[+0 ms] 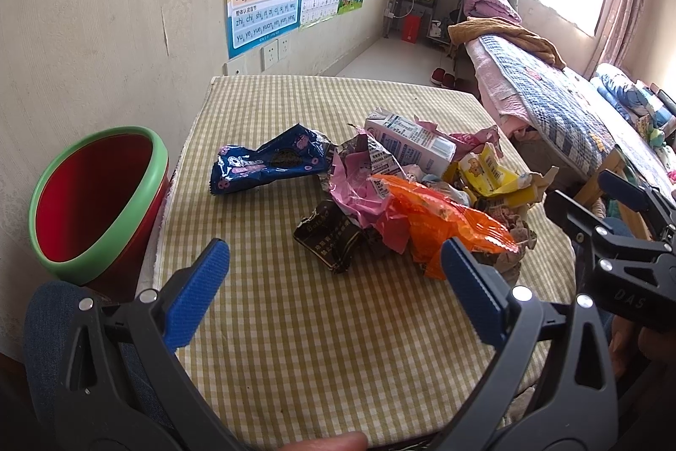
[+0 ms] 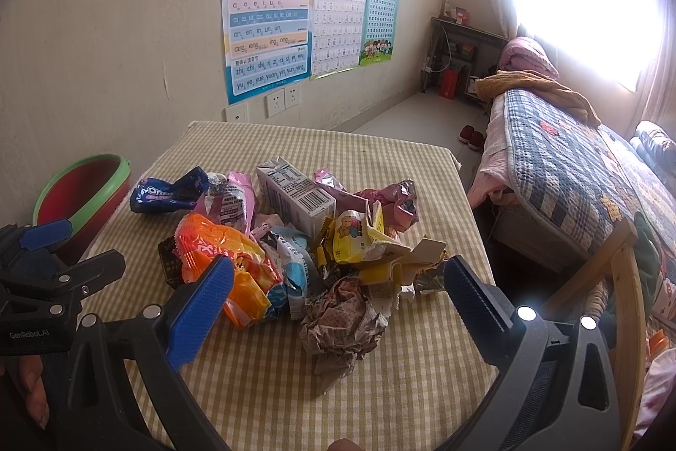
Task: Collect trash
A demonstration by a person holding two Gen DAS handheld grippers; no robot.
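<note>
A heap of wrappers lies on the checked table (image 1: 295, 345) (image 2: 414, 387): an orange bag (image 1: 439, 222) (image 2: 224, 256), a blue Oreo wrapper (image 1: 270, 163) (image 2: 164, 193), a pink wrapper (image 1: 359, 193), a white carton (image 1: 410, 142) (image 2: 295, 193), a yellow packet (image 1: 490, 172) (image 2: 355, 235) and a crumpled brown paper ball (image 2: 342, 320). A red bin with a green rim (image 1: 97, 193) (image 2: 80, 189) stands at the table's left edge. My left gripper (image 1: 338, 282) is open, short of the heap, nothing between its fingers. My right gripper (image 2: 338, 294) is open, just short of the brown ball.
A wall with posters (image 2: 270, 11) and sockets runs behind the table. A bed with a patchwork quilt (image 2: 570, 163) stands to the right, with a wooden chair back (image 2: 625, 269) beside the table. A person's fingers show at the bottom of both views.
</note>
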